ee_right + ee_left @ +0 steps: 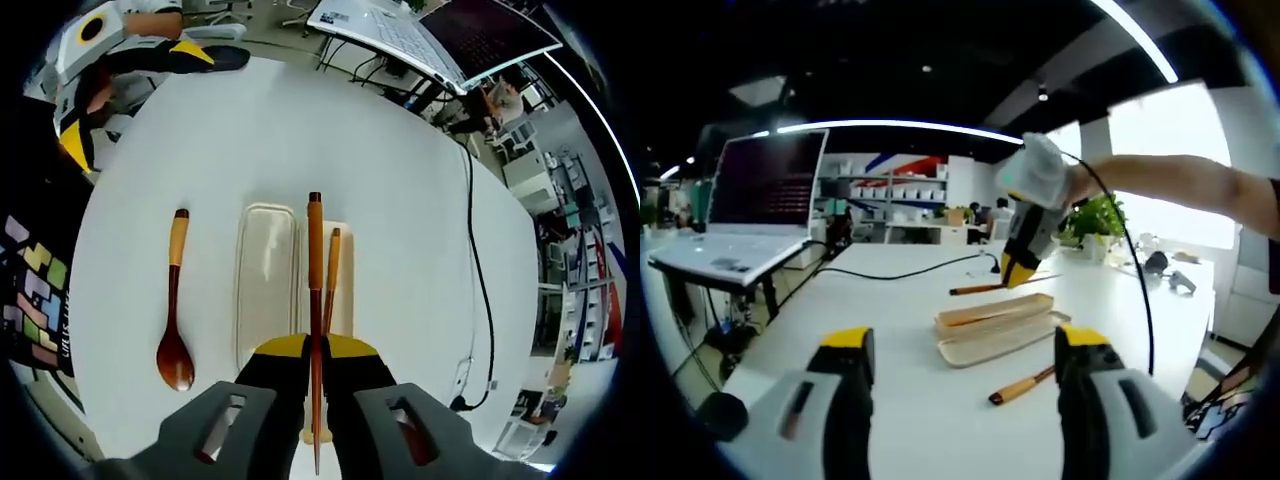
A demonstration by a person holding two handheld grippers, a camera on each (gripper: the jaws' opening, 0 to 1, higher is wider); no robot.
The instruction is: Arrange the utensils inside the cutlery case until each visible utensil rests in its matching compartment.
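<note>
right gripper (315,362) pinches a chopstick (315,270) above the case (265,280); left gripper (965,365) spread.

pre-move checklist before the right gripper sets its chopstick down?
1. Right gripper shut on a chopstick: ok.
2. Held chopstick over the case, alongside the other chopstick: ok.
3. Other chopstick fully seated in its slot: cannot tell.
4. Spoon in the case: not ok, it lies on the table beside the case.
5. Left gripper open, holding nothing: ok.
</note>
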